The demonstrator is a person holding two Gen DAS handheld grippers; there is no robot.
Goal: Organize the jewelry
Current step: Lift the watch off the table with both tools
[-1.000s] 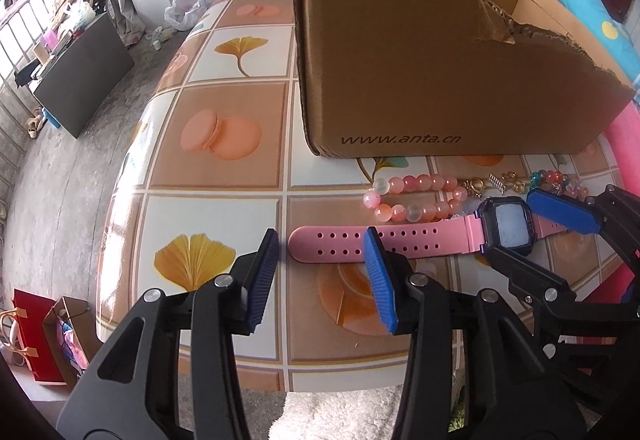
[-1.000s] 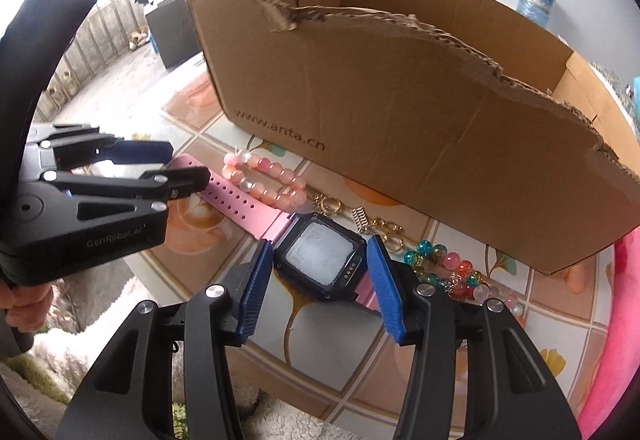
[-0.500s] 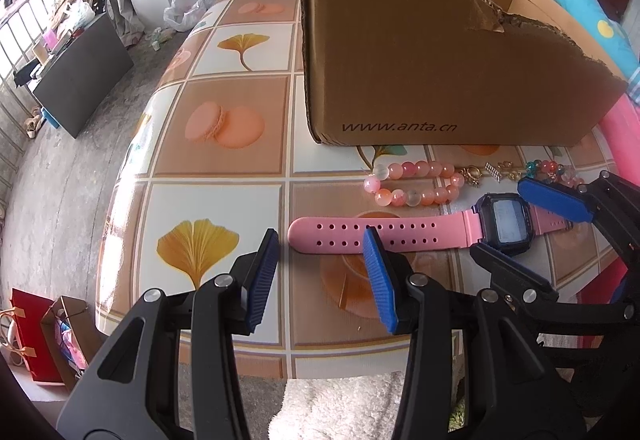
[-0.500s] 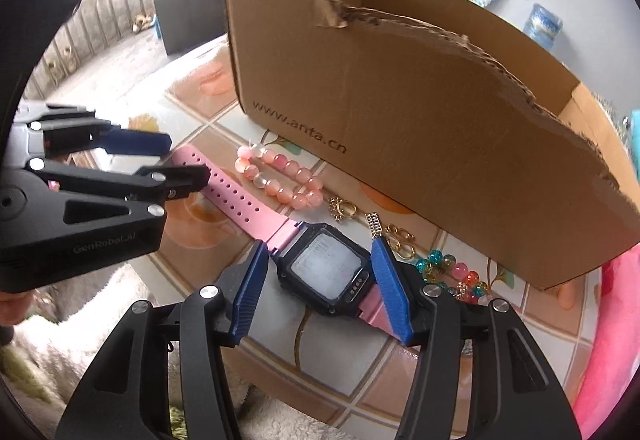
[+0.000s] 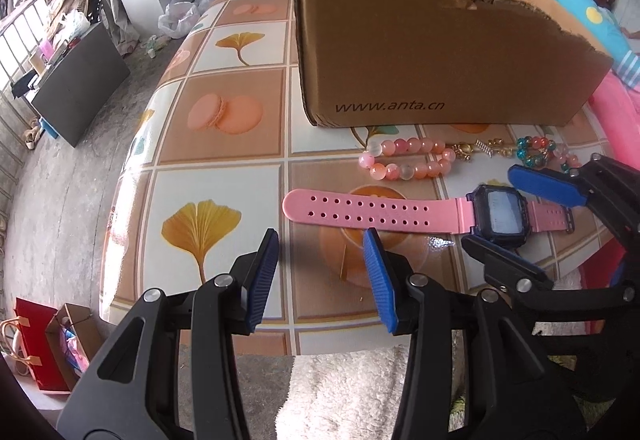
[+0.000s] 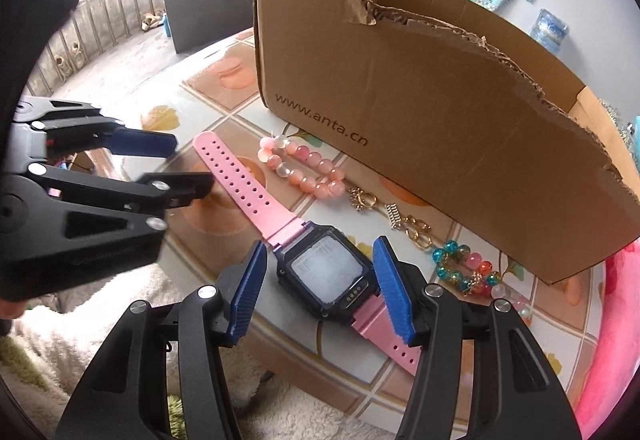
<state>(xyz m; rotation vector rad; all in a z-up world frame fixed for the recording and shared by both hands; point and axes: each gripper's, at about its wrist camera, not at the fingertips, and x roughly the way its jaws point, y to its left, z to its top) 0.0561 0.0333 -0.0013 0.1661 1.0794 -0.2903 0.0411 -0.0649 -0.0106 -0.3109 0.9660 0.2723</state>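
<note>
A pink-strapped watch (image 5: 372, 210) with a dark square face (image 6: 324, 272) lies flat on the tiled tablecloth. My right gripper (image 6: 320, 260) straddles the face, open, with a thin gap showing between each blue pad and the case. In the left wrist view, the right gripper (image 5: 490, 206) comes in from the right. My left gripper (image 5: 320, 272) stands open and empty just short of the strap's free end, and the left gripper (image 6: 190, 164) shows at the left of the right wrist view. A pink bead bracelet (image 5: 400, 144), gold pieces (image 5: 464, 152) and a multicoloured bead bracelet (image 5: 536, 148) lie before the cardboard box (image 5: 420, 52).
The box (image 6: 420, 112) is open-topped with a torn front wall and stands close behind the jewelry. The table's front edge (image 5: 280, 336) is just under both grippers, with white fluffy fabric (image 5: 352, 392) below. A pink cushion (image 6: 616, 320) borders the right side.
My right gripper has shifted a little sideways over the watch face and its jaws stand slightly wider. The watch has stayed on the table. The left gripper has hardly moved.
</note>
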